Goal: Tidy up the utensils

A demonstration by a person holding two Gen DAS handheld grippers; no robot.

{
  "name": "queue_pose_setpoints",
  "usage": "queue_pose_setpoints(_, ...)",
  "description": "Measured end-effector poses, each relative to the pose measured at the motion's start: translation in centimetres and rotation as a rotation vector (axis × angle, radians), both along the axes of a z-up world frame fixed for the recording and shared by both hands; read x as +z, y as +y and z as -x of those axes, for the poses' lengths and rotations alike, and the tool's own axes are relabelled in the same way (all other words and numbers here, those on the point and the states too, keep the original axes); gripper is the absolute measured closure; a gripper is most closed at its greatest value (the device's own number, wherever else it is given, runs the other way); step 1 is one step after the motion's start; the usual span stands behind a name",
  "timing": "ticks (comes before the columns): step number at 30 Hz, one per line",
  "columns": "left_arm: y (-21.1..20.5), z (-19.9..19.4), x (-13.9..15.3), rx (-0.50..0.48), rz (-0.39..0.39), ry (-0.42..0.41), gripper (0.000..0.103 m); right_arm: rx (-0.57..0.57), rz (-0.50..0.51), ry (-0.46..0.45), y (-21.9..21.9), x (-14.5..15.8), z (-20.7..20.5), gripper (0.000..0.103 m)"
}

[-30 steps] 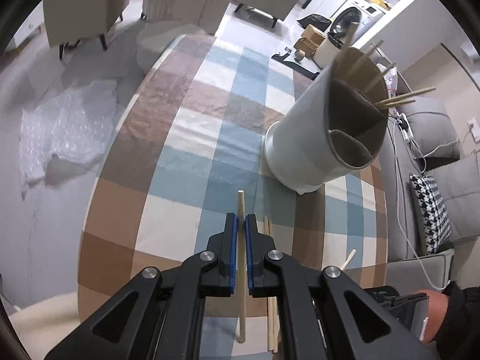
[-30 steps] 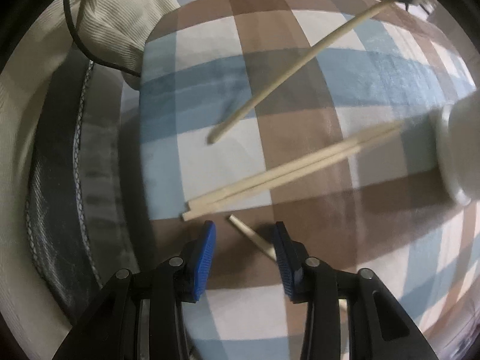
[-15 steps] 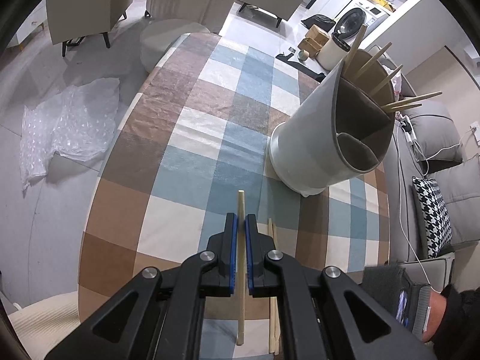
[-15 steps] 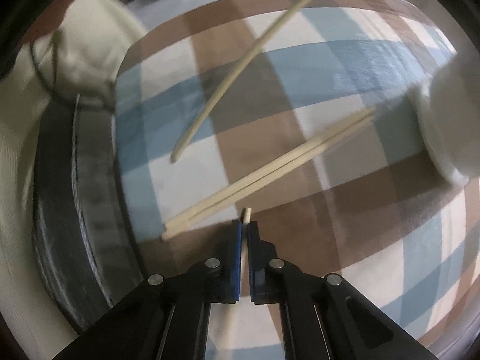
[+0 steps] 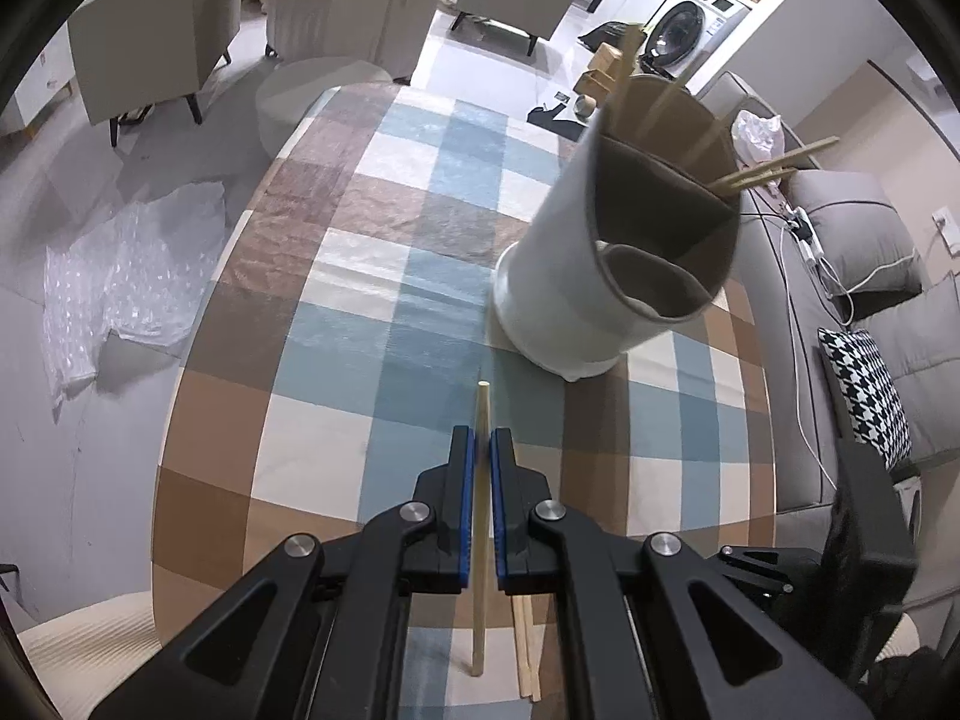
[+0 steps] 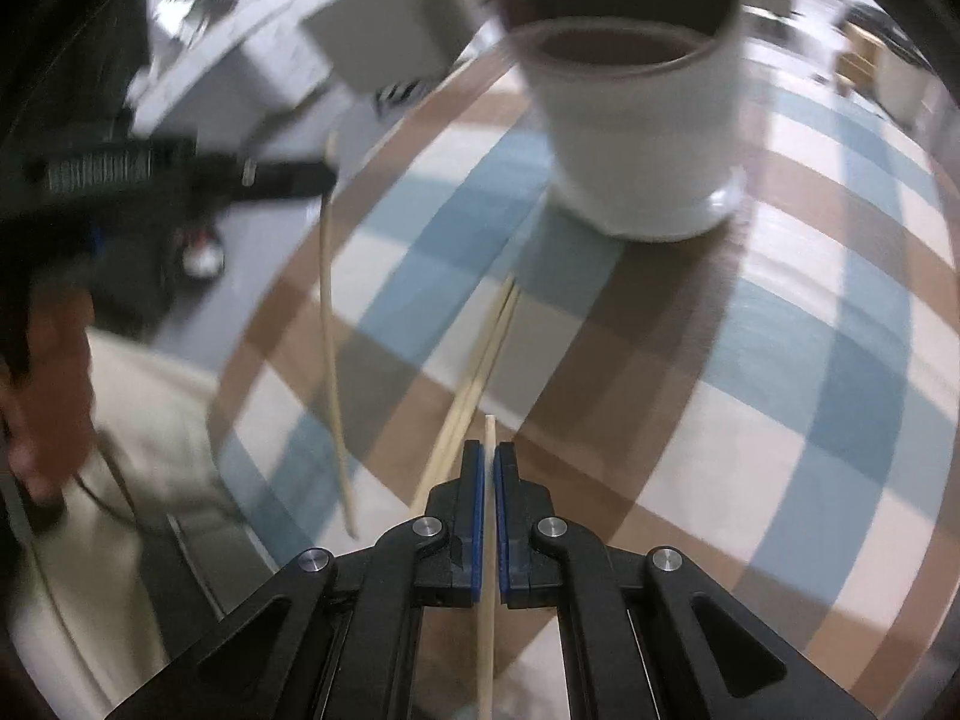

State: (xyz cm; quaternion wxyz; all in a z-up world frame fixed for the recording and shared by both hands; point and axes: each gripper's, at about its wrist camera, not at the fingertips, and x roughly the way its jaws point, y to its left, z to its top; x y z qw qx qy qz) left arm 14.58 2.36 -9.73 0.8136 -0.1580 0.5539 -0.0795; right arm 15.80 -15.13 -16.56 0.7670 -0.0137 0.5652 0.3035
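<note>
Left wrist view: left hand-held gripper (image 5: 480, 450) at bottom centre, blue pads (image 5: 461, 510) clamped tight on a wooden chopstick (image 5: 478, 540). The stick runs straight up the frame betw. the pads, tip poking out just past them, back end trailing down toward the bottom edge. It hangs over the checked table (image 5: 360, 330), brown, blue & cream squares.

Just right of that stick, near the bottom edge, a pair of chopsticks (image 5: 527, 648) lies flat on the table, side by side, touching.

Upper right of centre: white utensil holder (image 5: 558, 276) standing on the table, brown inside, split into compartments. Several chopsticks (image 5: 774, 165) stick out of the far compartment, fanning toward the upper right. The near, smaller compartment looks bare inside.

Right wrist view, blurry w/ motion: right hand-held gripper (image 6: 489, 459) at bottom centre, jaws have just been closing & now pinch a second chopstick (image 6: 487, 570), tip just beyond the pads, rest running down out of frame. The pair on the table (image 6: 474, 384) shows just left of the tip, slanting toward the holder (image 6: 648, 138) at top centre. The left hand-held gripper shows dark at left (image 6: 180, 171), its stick (image 6: 330, 324) hanging down from it. A hand (image 6: 48, 396) at far left, blurred.

Background: grey sofa (image 5: 870, 276) at right, houndstooth cushion (image 5: 870, 396), beige chairs (image 5: 150, 24) at top left.
</note>
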Motion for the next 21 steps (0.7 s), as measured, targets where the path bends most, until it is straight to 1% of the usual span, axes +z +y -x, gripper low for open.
queue_pose_setpoints(6,-1.5,1.5,1.6,-0.039,-0.016,-0.036,0.102,-0.170,-0.120,-0.058,-2.2,2.3,1.7,0.101)
queue_pose_setpoints(7,-1.7,1.7,1.8,-0.044,-0.017,-0.041,0.102,-0.192,-0.127,-0.068,-2.3,2.5,2.1,0.103)
queue_pose_setpoints(10,-2.3,2.4,2.4,-0.064,-0.039,-0.057,0.102,-0.259,-0.162,-0.098,-2.8,3.2,3.1,0.103)
queue_pose_setpoints(12,-2.6,2.8,2.6,-0.073,-0.053,-0.060,0.102,-0.278,-0.157,-0.116,-2.9,3.5,3.7,0.103)
queue_pose_setpoints(14,-2.8,3.1,2.5,-0.081,-0.076,-0.060,0.102,-0.278,-0.128,-0.116,-2.4,2.9,4.0,0.103)
queue_pose_setpoints(16,-2.7,3.4,2.5,-0.081,-0.095,-0.060,0.102,-0.281,-0.124,-0.053,-2.3,1.7,3.9,0.103)
queue_pose_setpoints(17,-2.5,3.4,2.4,-0.080,-0.101,-0.060,0.102,-0.289,-0.112,-0.028,-2.4,1.3,3.8,0.100)
queue_pose_setpoints(18,-2.4,3.5,2.4,-0.078,-0.102,-0.060,0.102,-0.301,-0.102,-0.003,-2.4,0.8,3.7,0.100)
queue_pose_setpoints(19,-2.1,3.5,2.3,-0.073,-0.099,-0.058,0.102,-0.298,-0.114,0.028,-2.5,0.4,3.6,0.099)
queue_pose_setpoints(21,-1.6,3.4,2.1,-0.063,-0.090,-0.048,0.102,-0.282,-0.096,0.092,-1.9,-0.9,3.0,0.095)
